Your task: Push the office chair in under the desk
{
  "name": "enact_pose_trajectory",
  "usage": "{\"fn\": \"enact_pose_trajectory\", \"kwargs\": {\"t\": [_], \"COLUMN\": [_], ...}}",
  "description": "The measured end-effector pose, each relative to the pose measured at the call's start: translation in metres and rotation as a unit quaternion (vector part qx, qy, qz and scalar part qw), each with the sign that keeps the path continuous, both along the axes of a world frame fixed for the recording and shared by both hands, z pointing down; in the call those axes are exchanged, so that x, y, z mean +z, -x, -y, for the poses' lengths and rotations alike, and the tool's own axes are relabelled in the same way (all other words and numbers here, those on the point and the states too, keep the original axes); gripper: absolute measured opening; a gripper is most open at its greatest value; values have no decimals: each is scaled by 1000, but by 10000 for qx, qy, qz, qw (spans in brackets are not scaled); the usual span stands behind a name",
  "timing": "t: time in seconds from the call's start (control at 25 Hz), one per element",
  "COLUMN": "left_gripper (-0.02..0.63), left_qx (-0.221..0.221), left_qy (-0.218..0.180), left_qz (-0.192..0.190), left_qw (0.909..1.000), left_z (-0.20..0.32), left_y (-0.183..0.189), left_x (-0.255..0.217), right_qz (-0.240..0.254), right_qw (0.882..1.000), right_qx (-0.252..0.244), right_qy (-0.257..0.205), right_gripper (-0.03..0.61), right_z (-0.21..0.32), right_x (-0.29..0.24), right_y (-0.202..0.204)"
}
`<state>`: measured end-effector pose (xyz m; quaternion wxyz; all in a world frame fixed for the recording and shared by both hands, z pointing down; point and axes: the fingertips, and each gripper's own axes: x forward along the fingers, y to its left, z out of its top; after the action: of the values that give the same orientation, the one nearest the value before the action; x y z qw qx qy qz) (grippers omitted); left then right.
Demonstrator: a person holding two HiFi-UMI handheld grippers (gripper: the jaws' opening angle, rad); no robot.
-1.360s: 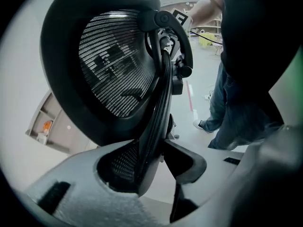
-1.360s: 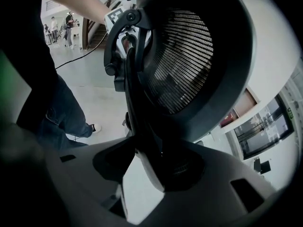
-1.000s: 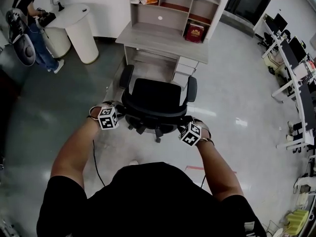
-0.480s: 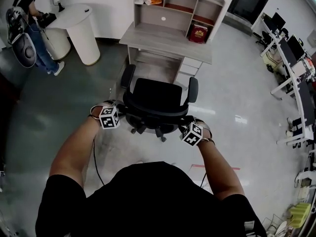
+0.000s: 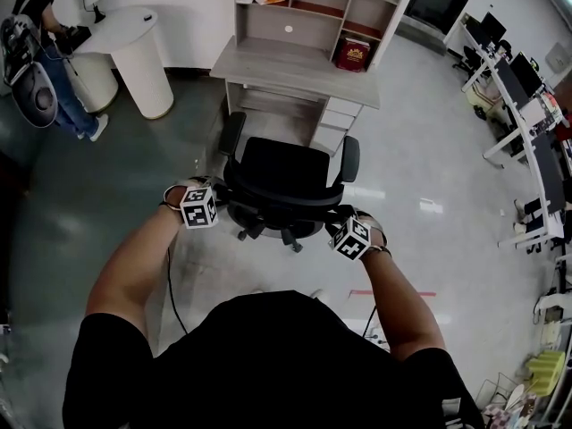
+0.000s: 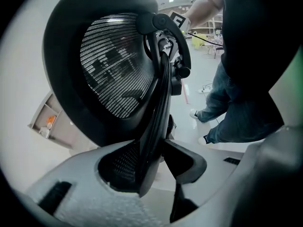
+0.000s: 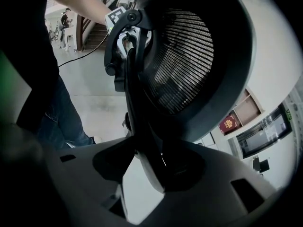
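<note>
The grey wooden desk (image 5: 268,65), topped by a shelf hutch, stands where it was. The black mesh-backed office chair (image 5: 284,170) has crept a little closer to it over the last second; its seat is now just in front of the opening, not yet under the desk. The left gripper (image 6: 154,167) and right gripper (image 7: 147,167) stay clamped on the backrest's rim, one on each side. The push looks under way, with most of the tuck-in still to do.
</note>
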<state>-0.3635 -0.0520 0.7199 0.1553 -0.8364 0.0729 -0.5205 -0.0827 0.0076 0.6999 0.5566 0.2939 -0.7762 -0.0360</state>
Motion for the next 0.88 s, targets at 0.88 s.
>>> {"fn": "enact_pose_trajectory", "kwargs": {"t": [0.88], "left_gripper": [169], "left_qx": [44], "left_qy": [-23], "left_qz": [-23], "left_qw": [10000], "left_z": [11], "left_y": [32], "left_x": [1], "right_qz": [79], "right_qw": [9999], "right_qx": [68], "right_qy": [4], "right_gripper": [195], "right_z": [11], "right_x": [1], "right_y": [34]}}
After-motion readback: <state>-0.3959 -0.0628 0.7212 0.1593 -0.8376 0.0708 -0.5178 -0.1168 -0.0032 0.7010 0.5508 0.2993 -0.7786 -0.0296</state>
